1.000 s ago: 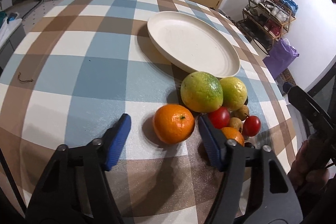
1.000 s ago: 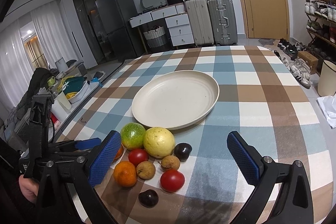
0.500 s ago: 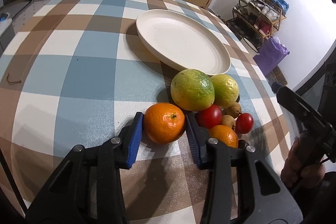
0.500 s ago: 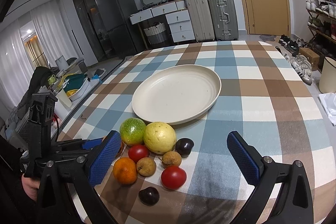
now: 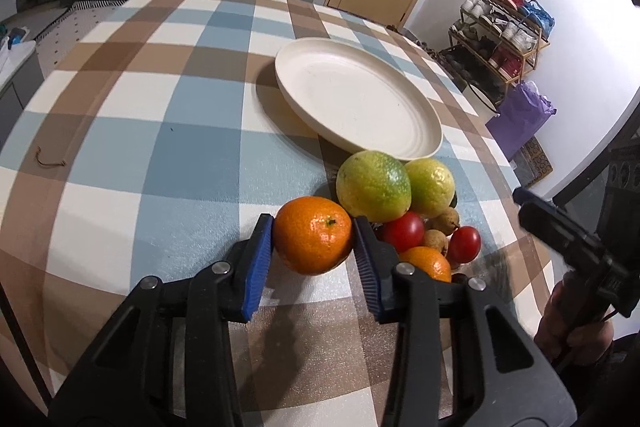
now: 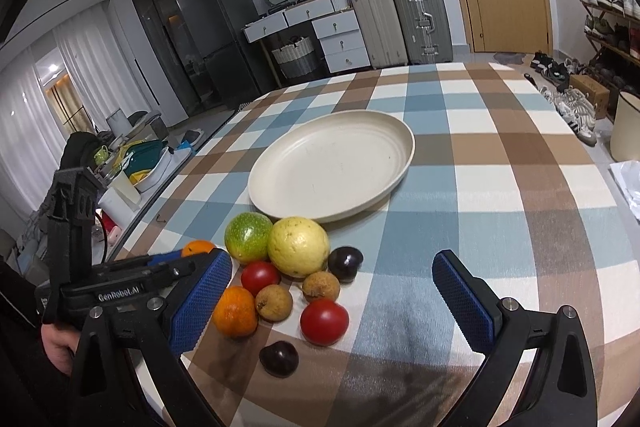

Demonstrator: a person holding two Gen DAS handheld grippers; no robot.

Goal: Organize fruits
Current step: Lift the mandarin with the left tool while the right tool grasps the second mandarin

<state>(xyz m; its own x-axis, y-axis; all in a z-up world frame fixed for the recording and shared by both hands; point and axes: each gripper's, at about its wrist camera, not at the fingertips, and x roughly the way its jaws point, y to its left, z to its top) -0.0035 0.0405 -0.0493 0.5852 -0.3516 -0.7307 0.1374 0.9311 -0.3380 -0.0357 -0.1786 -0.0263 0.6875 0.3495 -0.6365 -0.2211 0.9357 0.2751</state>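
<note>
The orange (image 5: 313, 235) is clamped between the blue pads (image 5: 258, 267) of the left gripper (image 5: 313, 233), its jaws pressed against both sides of the fruit, at the near-left edge of the fruit cluster on the checked worktop (image 5: 120, 131). Whether the orange is raised off the cloth cannot be told. Just beyond it, a green fruit (image 5: 373, 186) and a yellow-green fruit (image 5: 430, 187) are seen side by side, touching, close to the near rim of the cream plate (image 5: 352, 99), which is shown bare. To the right of the held orange, two red tomatoes (image 5: 403, 231), small brown fruits (image 5: 446, 219) and a second orange (image 5: 426, 263) are packed together. From the right wrist view, the right gripper (image 6: 332, 301) is held with its jaws spread wide, nothing between them, hovering at the near side of the cluster. Ahead of it, a red tomato (image 6: 324, 321) and a dark plum (image 6: 279, 357) are seen, with another dark plum (image 6: 345, 263) beside the yellow fruit (image 6: 298, 246). The left gripper (image 6: 188, 259) is visible at the left of that view, only the top of its orange (image 6: 197, 247) showing.
</note>
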